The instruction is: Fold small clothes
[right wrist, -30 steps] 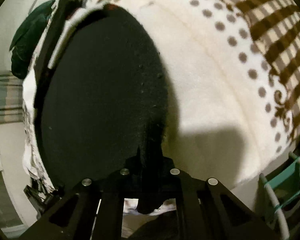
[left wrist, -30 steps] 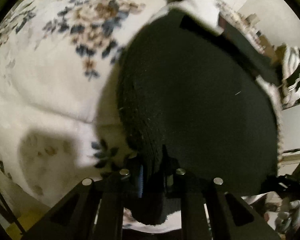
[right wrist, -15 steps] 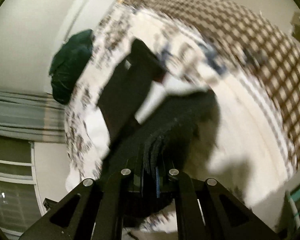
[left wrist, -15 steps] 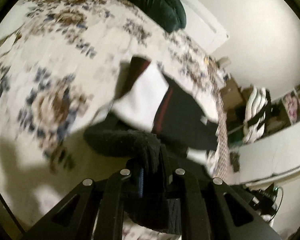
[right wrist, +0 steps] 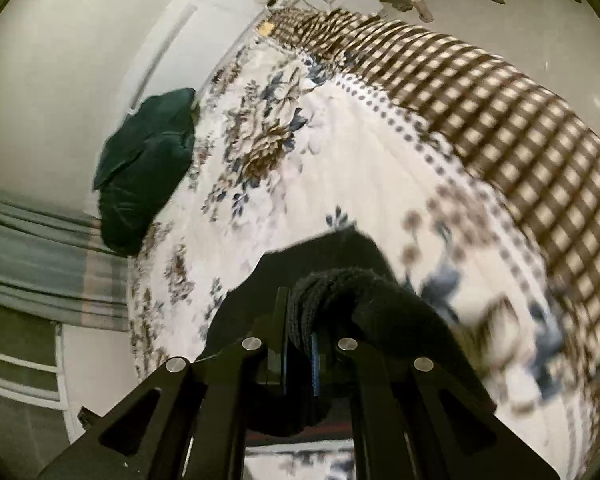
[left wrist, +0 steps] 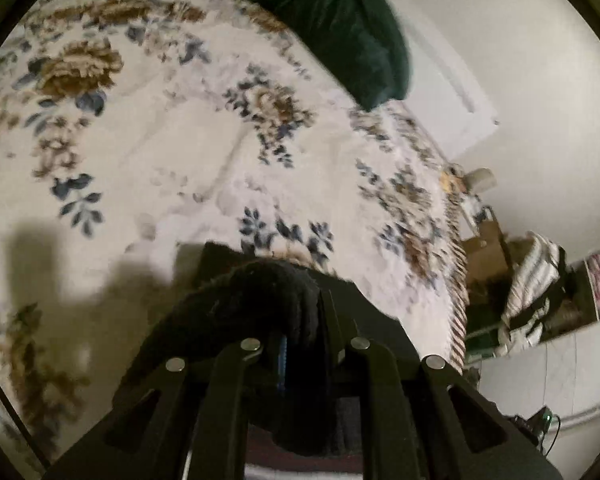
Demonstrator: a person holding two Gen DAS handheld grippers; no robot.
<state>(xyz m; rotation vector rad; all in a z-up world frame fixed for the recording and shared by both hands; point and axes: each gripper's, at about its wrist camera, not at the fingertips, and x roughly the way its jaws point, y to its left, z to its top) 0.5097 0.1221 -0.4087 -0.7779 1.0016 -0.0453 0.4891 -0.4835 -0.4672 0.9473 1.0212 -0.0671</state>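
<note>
A small black knit garment (left wrist: 256, 300) bunches at the bottom centre of the left wrist view, pinched between the fingers of my left gripper (left wrist: 304, 320), which is shut on its edge. In the right wrist view the same black garment (right wrist: 380, 304) curls thickly over my right gripper (right wrist: 300, 320), also shut on its edge. Both grippers hold the cloth above the floral bedspread (left wrist: 172, 152), which also fills the right wrist view as the floral bedspread (right wrist: 340, 184). The rest of the garment hangs below, mostly hidden by the gripper bodies.
A dark green cushion (left wrist: 340, 28) lies at the far end of the bed, seen too as the green cushion (right wrist: 148, 168). A brown checked blanket (right wrist: 500, 112) covers the bed's right side. Shelves and clutter (left wrist: 540, 300) stand beyond the bed edge.
Both grippers have risen and drawn back with the black garment; it lay spread flat a second ago and now is lifted and bunched, with much more of the bed in sight.
</note>
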